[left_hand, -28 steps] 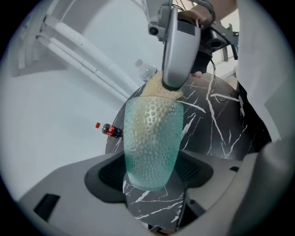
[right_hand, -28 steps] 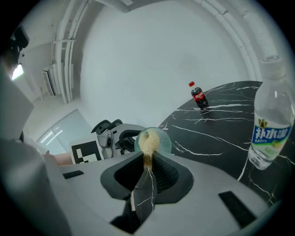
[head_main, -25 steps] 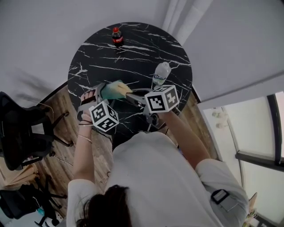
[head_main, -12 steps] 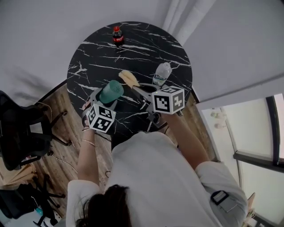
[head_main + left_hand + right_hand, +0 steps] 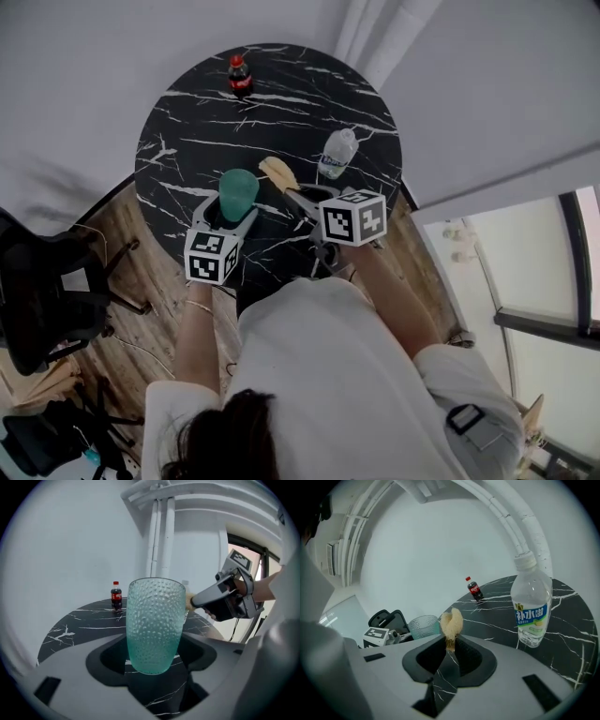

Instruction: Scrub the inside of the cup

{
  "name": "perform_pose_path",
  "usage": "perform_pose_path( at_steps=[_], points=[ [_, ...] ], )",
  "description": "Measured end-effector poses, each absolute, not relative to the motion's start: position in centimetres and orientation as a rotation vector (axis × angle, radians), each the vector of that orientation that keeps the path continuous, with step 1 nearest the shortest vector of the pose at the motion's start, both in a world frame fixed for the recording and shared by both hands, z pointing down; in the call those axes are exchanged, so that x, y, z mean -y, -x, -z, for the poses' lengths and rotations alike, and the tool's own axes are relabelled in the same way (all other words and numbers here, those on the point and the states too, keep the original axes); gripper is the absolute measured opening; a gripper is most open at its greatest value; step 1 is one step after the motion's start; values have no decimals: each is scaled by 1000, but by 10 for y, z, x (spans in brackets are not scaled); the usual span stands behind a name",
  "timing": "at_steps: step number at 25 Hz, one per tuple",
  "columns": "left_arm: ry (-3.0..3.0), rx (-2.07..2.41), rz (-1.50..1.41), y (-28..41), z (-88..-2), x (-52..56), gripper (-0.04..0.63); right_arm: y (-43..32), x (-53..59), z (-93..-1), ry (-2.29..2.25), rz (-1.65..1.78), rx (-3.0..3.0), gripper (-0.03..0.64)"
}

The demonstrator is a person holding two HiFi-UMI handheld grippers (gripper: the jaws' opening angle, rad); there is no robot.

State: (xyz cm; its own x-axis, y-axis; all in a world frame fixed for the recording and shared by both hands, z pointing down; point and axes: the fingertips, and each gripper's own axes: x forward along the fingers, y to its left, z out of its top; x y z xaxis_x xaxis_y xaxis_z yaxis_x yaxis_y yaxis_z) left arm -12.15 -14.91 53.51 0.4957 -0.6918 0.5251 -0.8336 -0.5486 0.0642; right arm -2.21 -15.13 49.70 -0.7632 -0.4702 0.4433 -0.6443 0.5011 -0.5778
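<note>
Over the last second the cup point(image 5: 156, 623) has swung from a tilt toward the scrubber back to upright, and the scrubber point(image 5: 452, 623) has come out of its mouth, so the two now stand apart.

The left tongs point(image 5: 227, 216) are spread wide and clamped on the lower part of the cup, a pebbled green glass held upright at the near edge of the desk point(image 5: 281, 103). Whether its base rests on the desk or hangs just above it, I cannot tell. The right tongs point(image 5: 450, 644) are nearly closed, pinching the thin stem of the pale, fibrous scrubber, whose tuft points away from the person. It sits just right of the cup's rim and touches nothing.

This looks like a break in the scrubbing, either a pause between strokes or the end of the job – the frames do not settle which.

If another pass is wanted, the tuft must go back through the mouth. That means tipping the cup toward the right tongs, or bringing the scrubber down from above, while the left grip stays firm against the push. The water bottle point(image 5: 338, 153) stands close on the right and wants a little clearance. The cola bottle point(image 5: 240, 75) at the far edge is well out of the way.
</note>
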Motion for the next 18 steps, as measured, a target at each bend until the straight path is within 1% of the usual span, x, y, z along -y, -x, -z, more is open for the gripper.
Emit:
perform_pose_path(
  at_steps=[3,9,12,18],
  points=[
    [-2462,1229,-593,110,-532,147,330,19,157,-510,-995,-1116,2466,74],
    [-2504,1156,-618,90,-540,142,330,15,169,-522,-1127,-1072,2404,74],
    [-2493,1158,-644,89,-549,142,330,9,170,-532,-1166,-1015,2353,74],
    [-2438,1168,-594,91,-568,149,330,16,163,-552,-1152,-1067,2302,74]
  ],
)
